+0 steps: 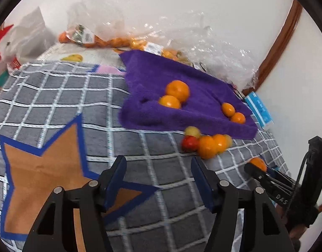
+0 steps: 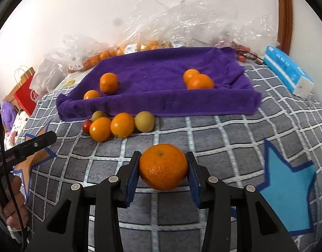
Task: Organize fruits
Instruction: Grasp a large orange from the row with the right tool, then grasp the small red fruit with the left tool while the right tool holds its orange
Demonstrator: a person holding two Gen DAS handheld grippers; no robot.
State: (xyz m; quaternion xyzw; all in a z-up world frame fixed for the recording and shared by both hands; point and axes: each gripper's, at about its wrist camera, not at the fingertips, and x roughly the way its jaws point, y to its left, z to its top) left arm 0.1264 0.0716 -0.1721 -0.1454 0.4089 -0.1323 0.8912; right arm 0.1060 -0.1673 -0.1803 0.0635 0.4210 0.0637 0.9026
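The right gripper (image 2: 163, 168) clamps an orange (image 2: 163, 166) above the checked blanket (image 2: 213, 138), short of the purple towel (image 2: 161, 67). The left gripper (image 1: 158, 180) gapes wide, empty. "DAS" is legible on the right gripper's side in the left view.

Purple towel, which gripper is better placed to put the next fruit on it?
Right. The right gripper already clamps a mandarin and faces the purple towel. The left gripper is open and empty over the checked blanket.
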